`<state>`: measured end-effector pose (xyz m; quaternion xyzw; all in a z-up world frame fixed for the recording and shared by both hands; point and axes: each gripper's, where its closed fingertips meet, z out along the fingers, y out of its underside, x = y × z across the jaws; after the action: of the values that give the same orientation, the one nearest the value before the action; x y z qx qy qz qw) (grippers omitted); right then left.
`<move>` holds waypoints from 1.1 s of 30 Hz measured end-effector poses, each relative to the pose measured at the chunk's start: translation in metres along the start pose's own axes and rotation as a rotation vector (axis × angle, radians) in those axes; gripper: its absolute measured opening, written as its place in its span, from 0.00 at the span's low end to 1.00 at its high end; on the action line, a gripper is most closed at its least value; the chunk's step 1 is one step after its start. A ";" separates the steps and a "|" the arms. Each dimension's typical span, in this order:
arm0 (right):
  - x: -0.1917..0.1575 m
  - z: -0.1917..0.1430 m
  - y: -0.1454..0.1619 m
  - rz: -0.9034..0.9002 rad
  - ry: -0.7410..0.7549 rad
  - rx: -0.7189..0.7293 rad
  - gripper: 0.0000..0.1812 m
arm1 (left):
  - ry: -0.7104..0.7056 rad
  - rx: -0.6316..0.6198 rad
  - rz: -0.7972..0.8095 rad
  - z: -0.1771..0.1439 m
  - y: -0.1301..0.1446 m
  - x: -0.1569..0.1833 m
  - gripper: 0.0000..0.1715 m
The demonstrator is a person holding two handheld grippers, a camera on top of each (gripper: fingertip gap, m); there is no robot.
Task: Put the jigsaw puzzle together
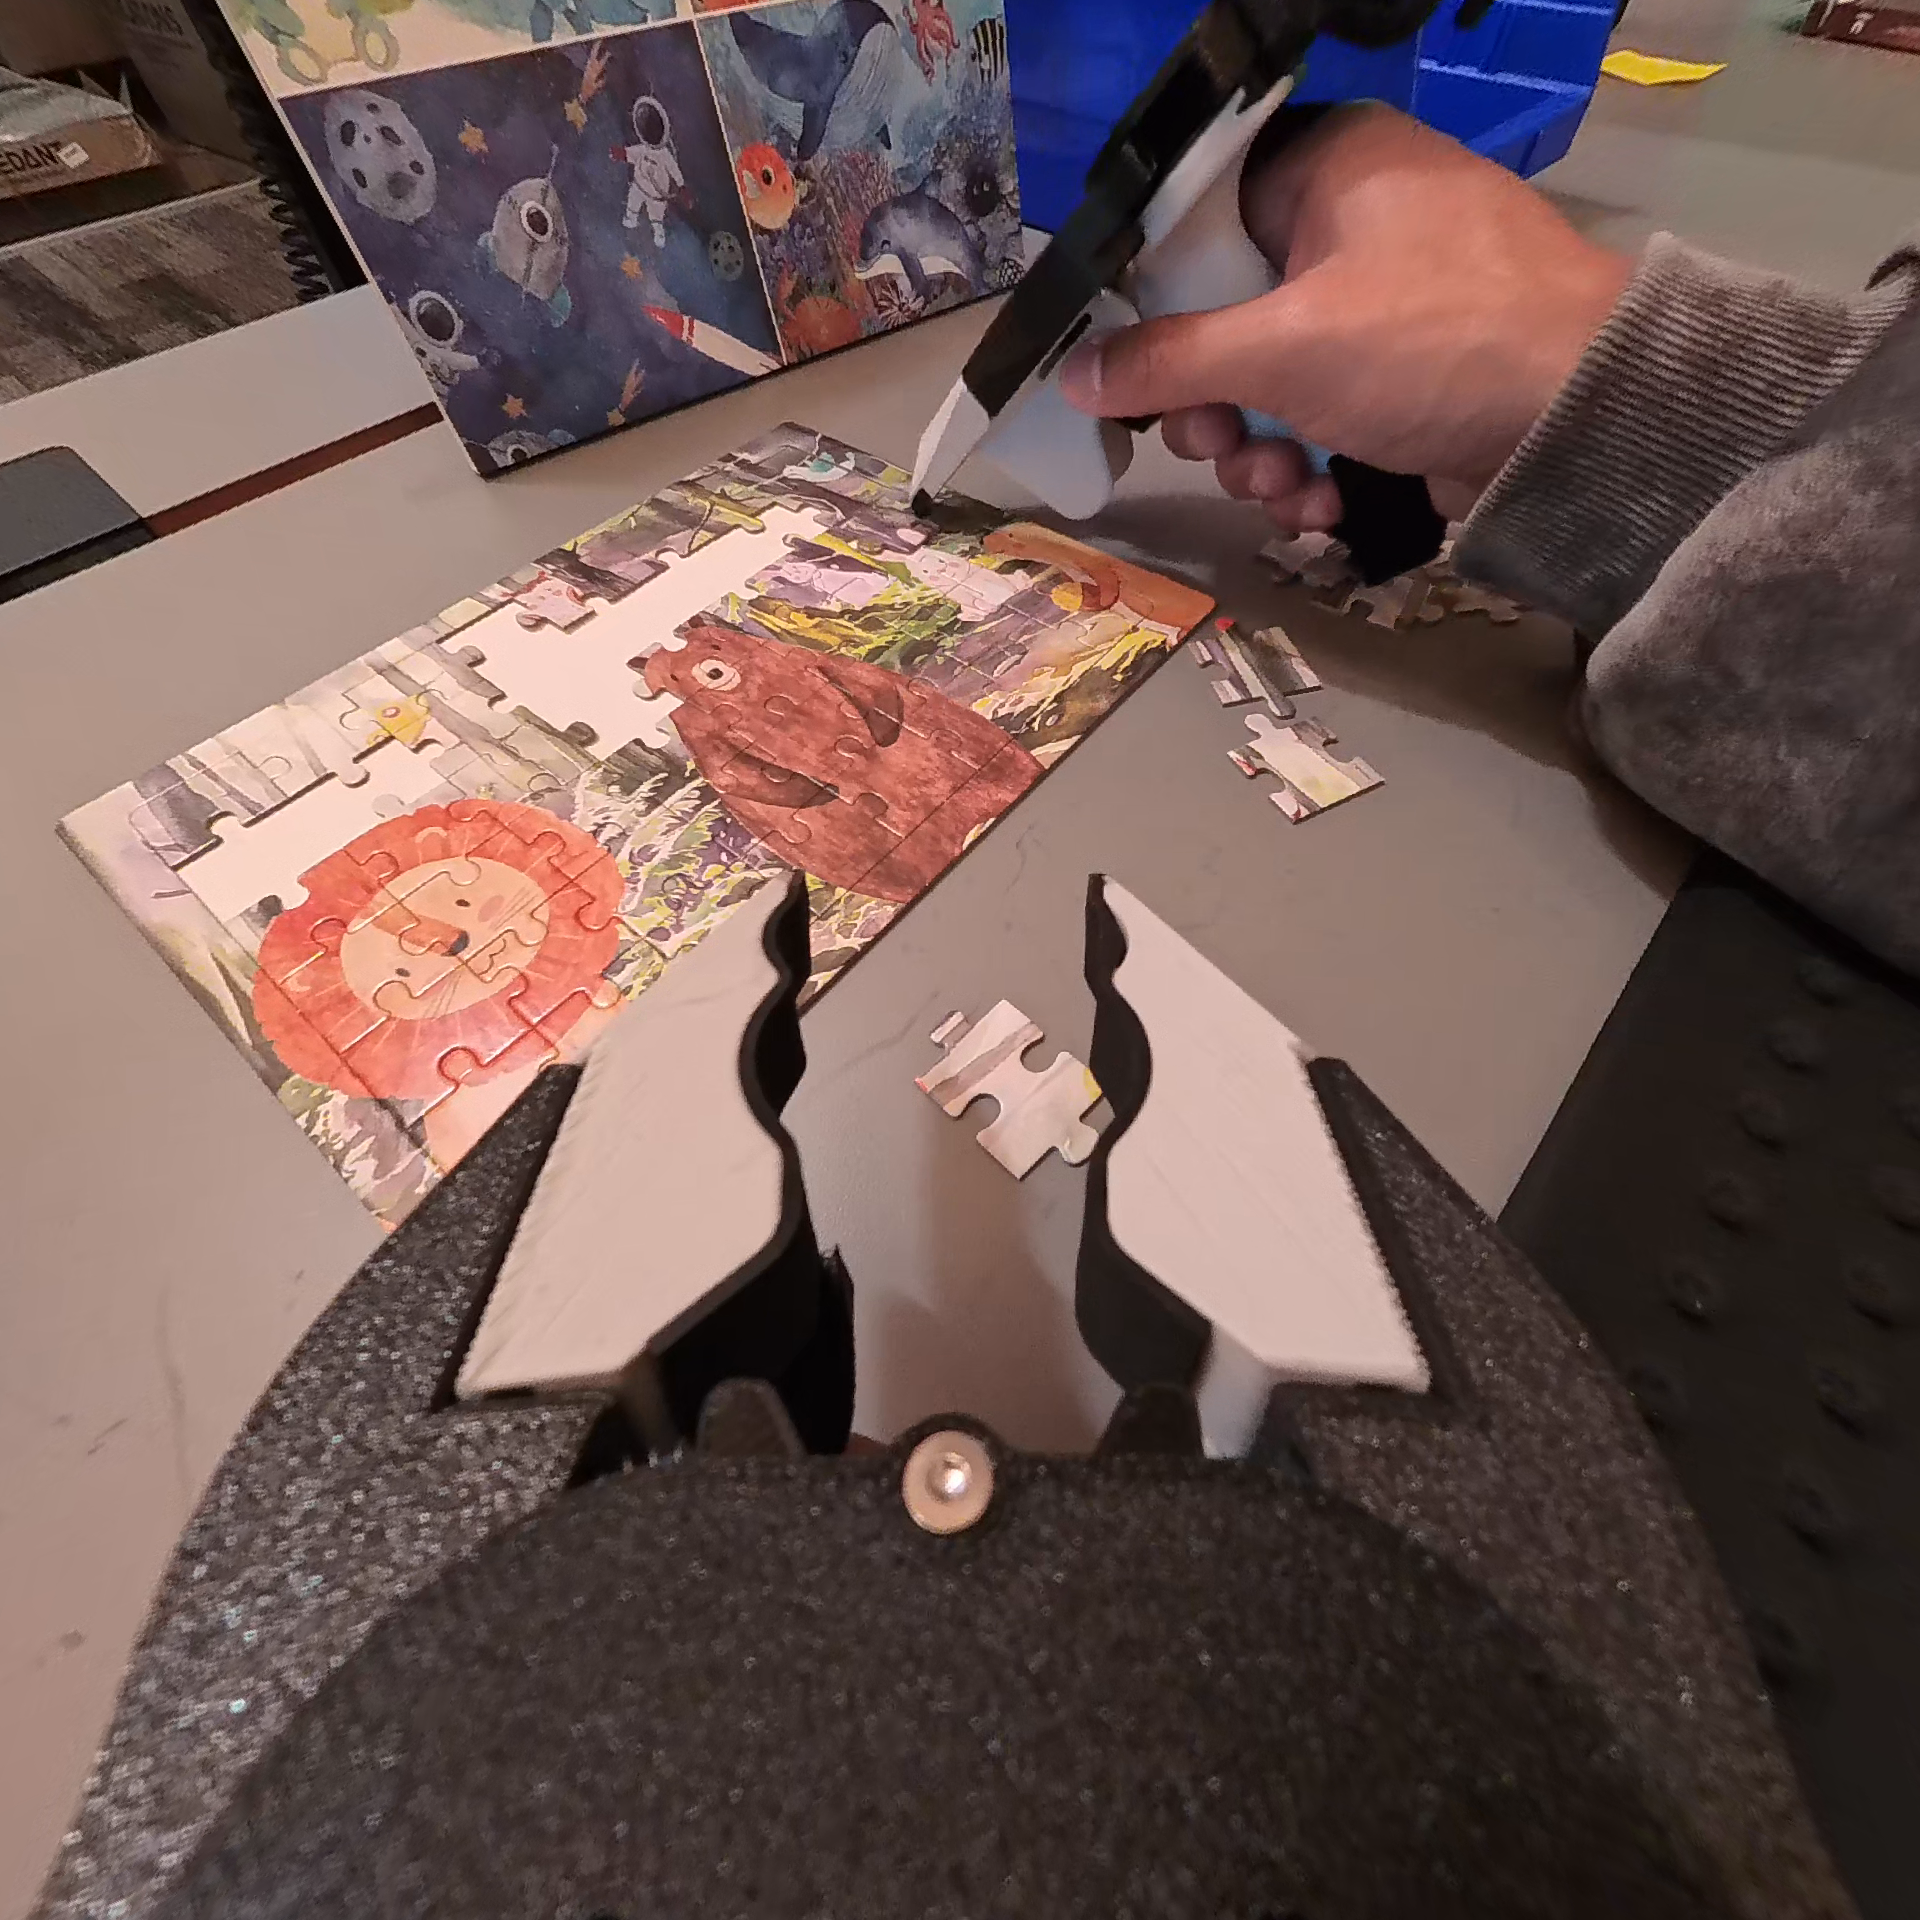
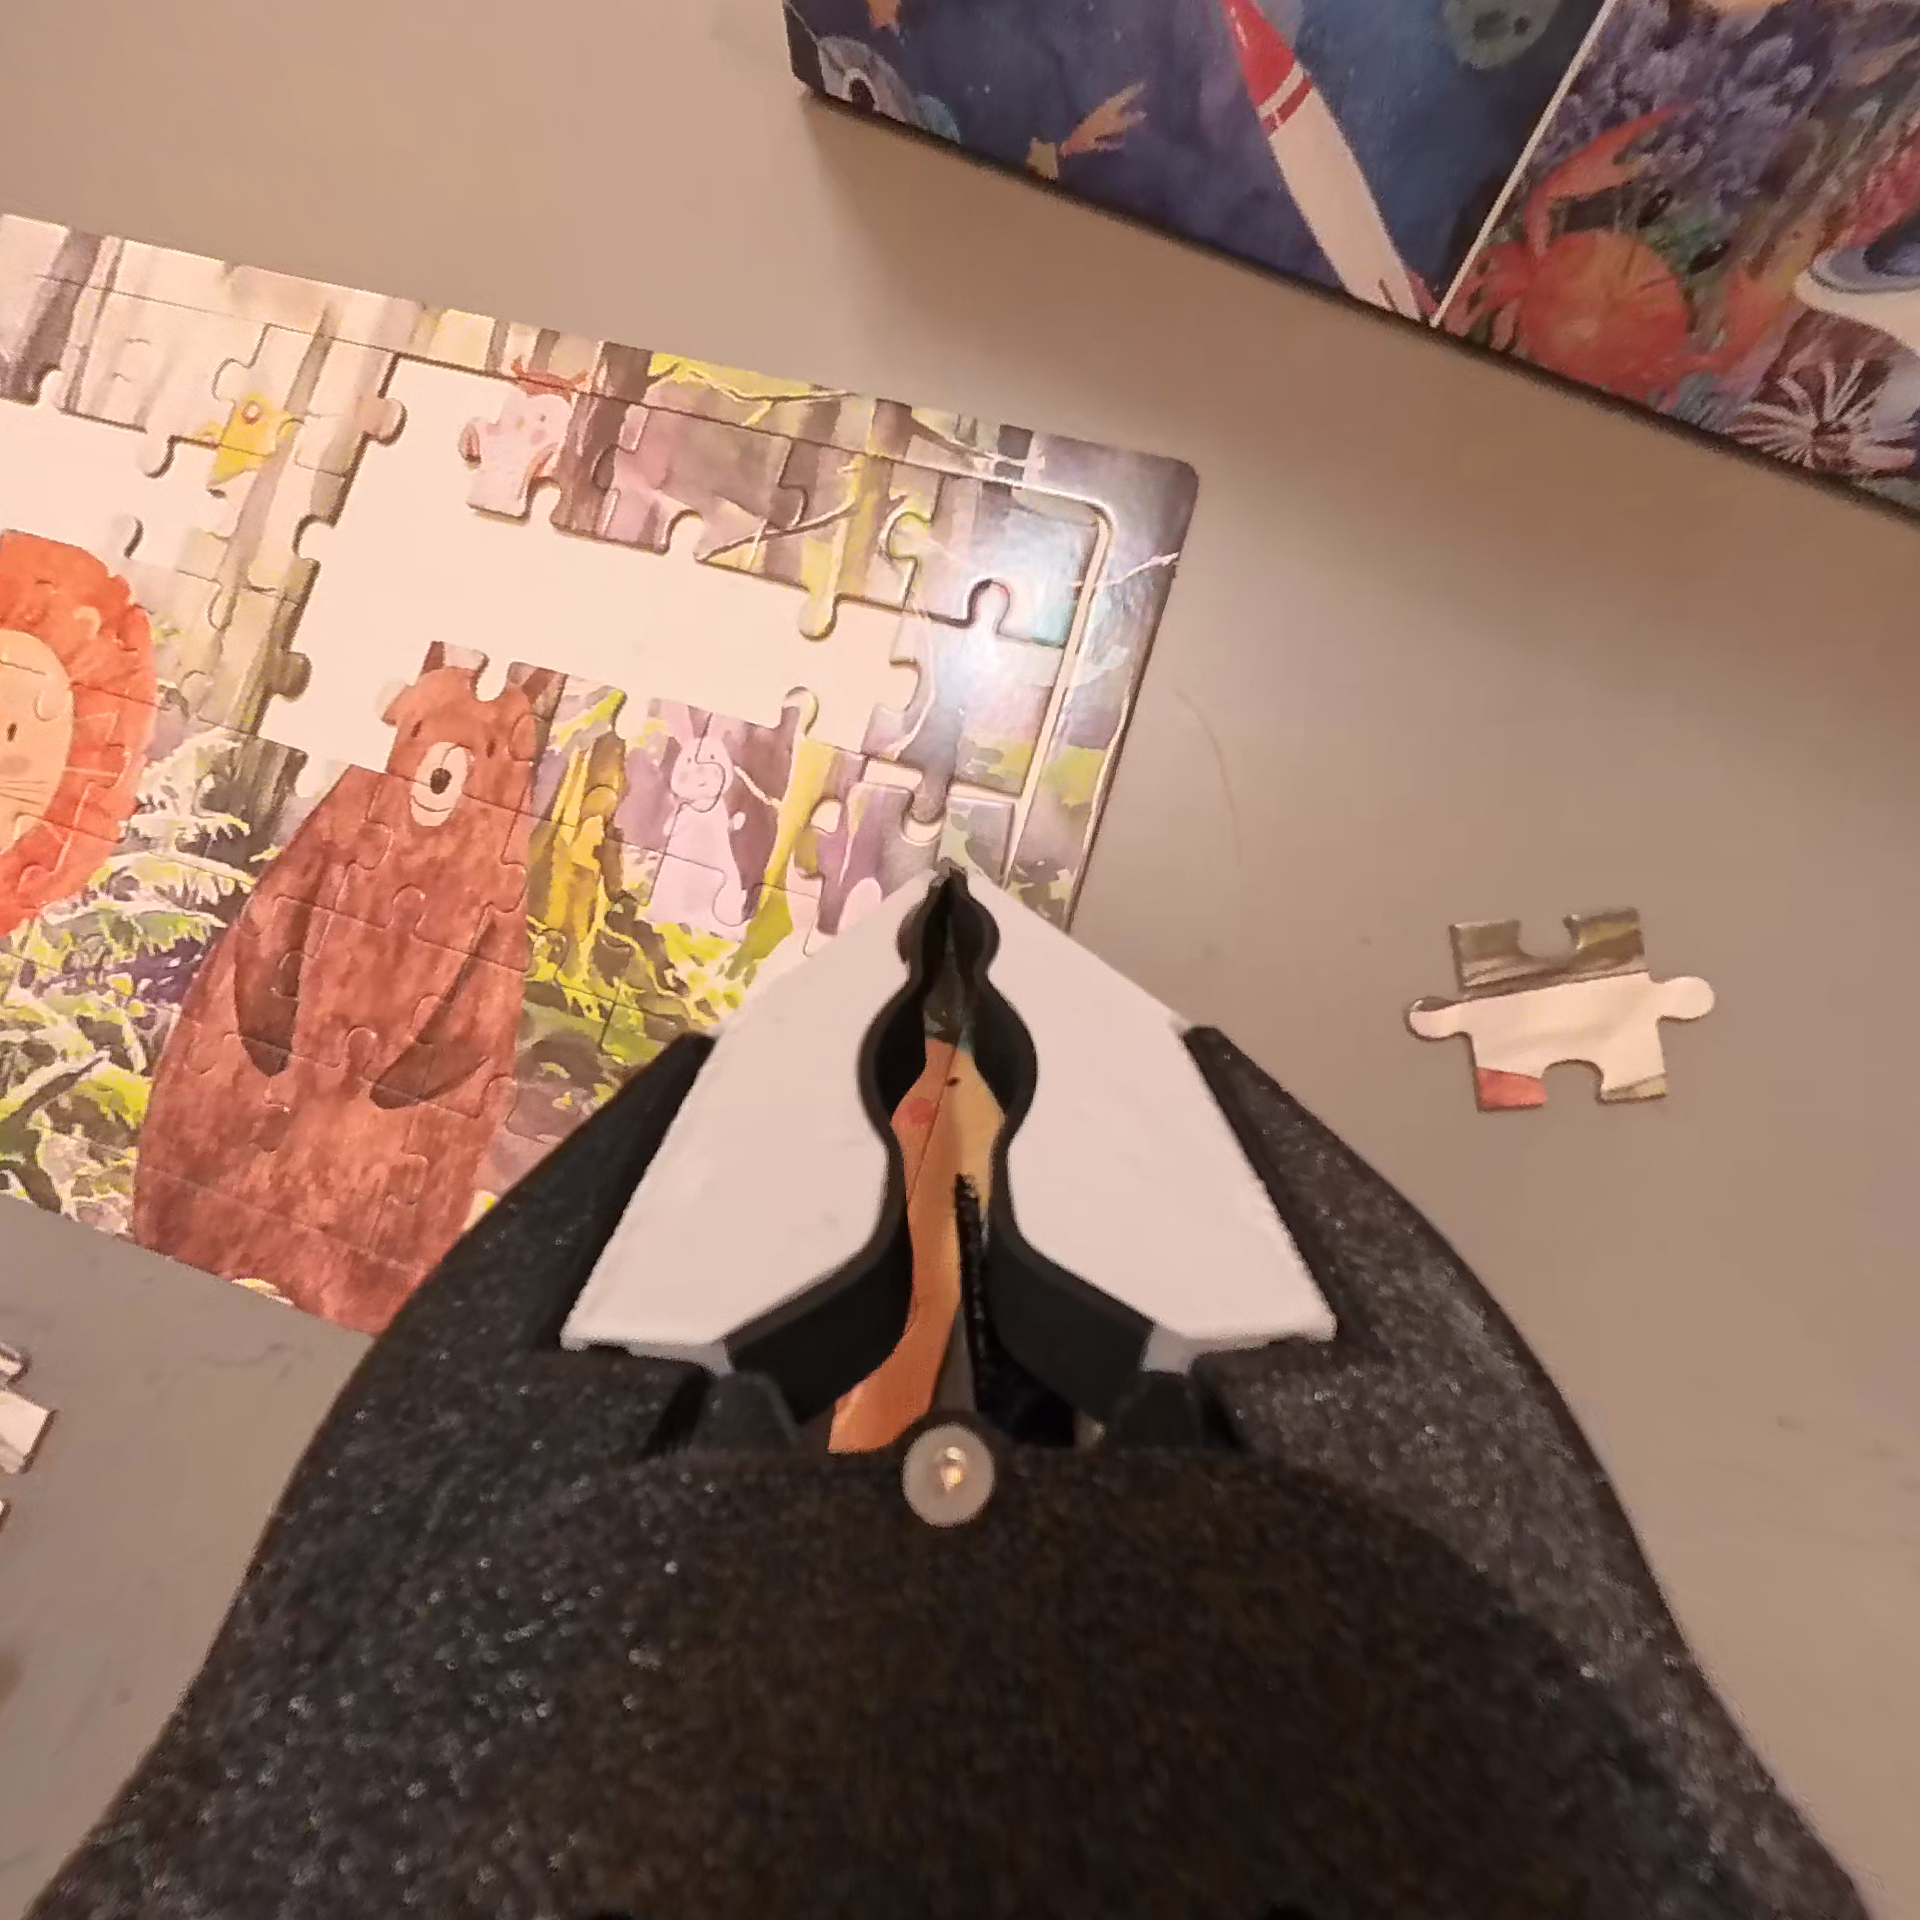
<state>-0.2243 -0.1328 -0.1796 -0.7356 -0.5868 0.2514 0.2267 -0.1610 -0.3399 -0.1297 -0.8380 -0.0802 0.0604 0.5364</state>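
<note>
Half-done puzzle sat centre frame, white gaps upper middle. You kept right gripper clenched, tip pressing on board's far corner, probably seating a piece. Left gripper hung released over loose piece, likely next pick.

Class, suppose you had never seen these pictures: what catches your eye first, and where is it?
The half-built jigsaw puzzle on the grey table, its orange lion nearest the open left gripper. Then the shut right gripper pressing the puzzle's far corner.
</note>
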 end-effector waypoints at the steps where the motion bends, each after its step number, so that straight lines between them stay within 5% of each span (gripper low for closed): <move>1: -0.002 0.000 0.000 0.018 -0.008 -0.001 0.00 | 0.000 0.000 0.000 0.000 0.000 0.000 0.31; 7: -0.004 0.001 0.000 0.112 -0.003 -0.010 0.00 | 0.000 -0.005 0.002 0.000 0.001 0.000 0.31; 15: -0.025 -0.003 -0.011 -0.074 0.011 0.041 0.00 | 0.003 -0.007 0.004 0.001 0.001 0.001 0.31; 33: -0.015 0.008 -0.006 -0.022 0.037 0.005 0.00 | 0.005 -0.011 0.012 0.001 0.002 0.001 0.31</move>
<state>-0.2367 -0.1460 -0.1802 -0.7331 -0.5898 0.2367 0.2422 -0.1596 -0.3397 -0.1314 -0.8416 -0.0743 0.0612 0.5314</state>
